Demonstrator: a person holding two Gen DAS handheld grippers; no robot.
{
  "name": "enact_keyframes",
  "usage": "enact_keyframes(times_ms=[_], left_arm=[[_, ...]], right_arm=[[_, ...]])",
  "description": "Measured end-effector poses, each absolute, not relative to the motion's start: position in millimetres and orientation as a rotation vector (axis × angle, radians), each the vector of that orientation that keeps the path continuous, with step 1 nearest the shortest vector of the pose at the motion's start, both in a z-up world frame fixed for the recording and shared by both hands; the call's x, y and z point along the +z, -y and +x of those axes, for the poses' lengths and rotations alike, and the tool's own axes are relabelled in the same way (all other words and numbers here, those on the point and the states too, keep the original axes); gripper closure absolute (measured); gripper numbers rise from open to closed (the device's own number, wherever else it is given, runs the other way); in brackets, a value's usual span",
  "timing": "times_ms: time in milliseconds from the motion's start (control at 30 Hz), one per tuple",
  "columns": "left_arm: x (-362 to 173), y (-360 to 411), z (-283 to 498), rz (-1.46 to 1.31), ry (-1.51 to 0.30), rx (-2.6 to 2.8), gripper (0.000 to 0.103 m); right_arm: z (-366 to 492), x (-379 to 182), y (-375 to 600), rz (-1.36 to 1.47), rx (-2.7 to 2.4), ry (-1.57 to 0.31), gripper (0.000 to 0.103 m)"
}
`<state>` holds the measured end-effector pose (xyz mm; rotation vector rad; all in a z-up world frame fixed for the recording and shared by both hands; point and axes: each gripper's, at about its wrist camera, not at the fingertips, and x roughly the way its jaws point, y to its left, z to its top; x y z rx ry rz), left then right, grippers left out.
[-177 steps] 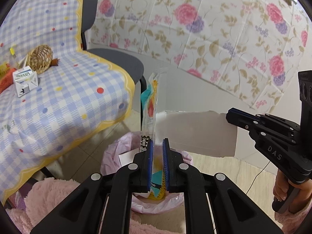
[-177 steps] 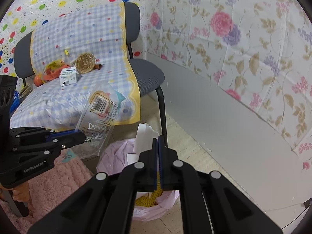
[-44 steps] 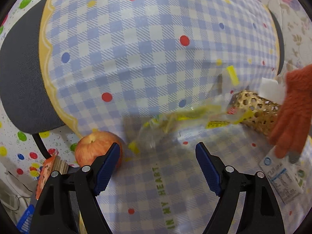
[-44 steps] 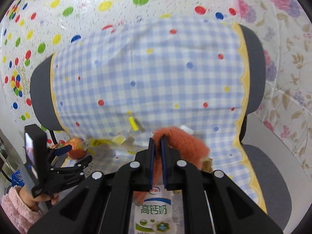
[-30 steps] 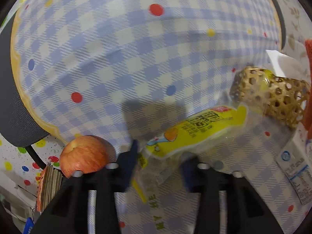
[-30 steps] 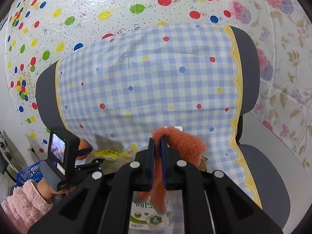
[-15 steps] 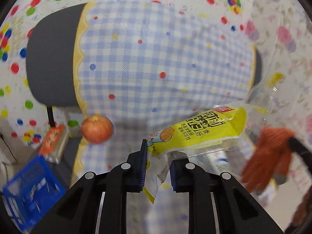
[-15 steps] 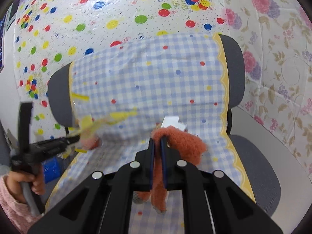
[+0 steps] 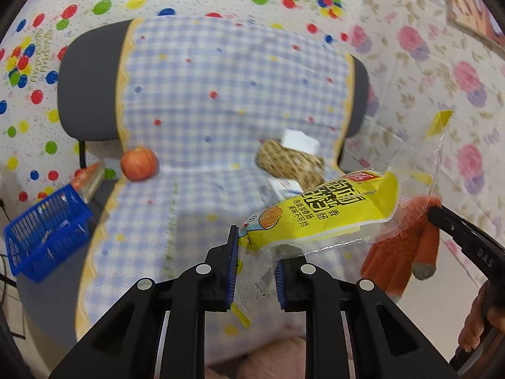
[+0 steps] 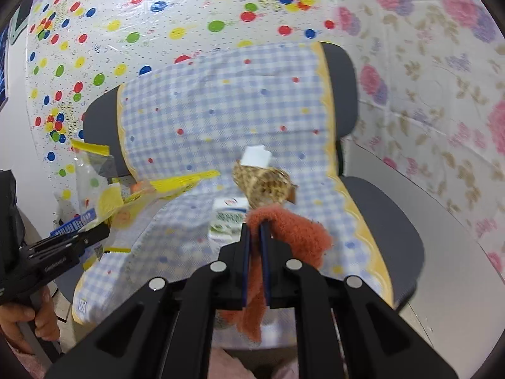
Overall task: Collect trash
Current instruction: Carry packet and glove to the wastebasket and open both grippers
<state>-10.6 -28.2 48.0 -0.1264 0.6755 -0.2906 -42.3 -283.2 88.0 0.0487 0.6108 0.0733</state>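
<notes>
My left gripper (image 9: 255, 271) is shut on the clear end of a yellow snack wrapper (image 9: 318, 213) and holds it in the air in front of the chair. The wrapper also shows edge-on at the left of the right wrist view (image 10: 132, 195). My right gripper (image 10: 255, 260) is shut on an orange knit glove (image 10: 295, 232), which hangs from its fingers above the seat. The glove shows at the right of the left wrist view (image 9: 407, 249). A milk carton (image 10: 228, 219) lies on the checked cloth on the seat.
A woven rattan ball (image 10: 266, 186) and a white paper scrap (image 10: 256, 155) lie on the chair's checked cloth (image 9: 202, 189). A red apple (image 9: 139, 163) sits at the seat's left edge. A blue plastic basket (image 9: 47, 229) stands left of the chair.
Both grippers have pulled back from the chair with the wrapper and the glove held. The seat, milk carton and rattan ball now show farther away and lower.
</notes>
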Motion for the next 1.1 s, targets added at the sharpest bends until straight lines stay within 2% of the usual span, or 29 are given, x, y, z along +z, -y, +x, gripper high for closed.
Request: enact_keyframes(times_ms=[667,1100], left_arm=[[13,130,-105,-0.075,-0.755,-0.520,0.081],[-36,199,-119,0.032,-0.902,-0.629,0.080]], right_arm=[[-176,65,345,0.030,-0.136,-0.639,0.096],[-219,22,388,0.102,-0.234,-0.717,0.096]])
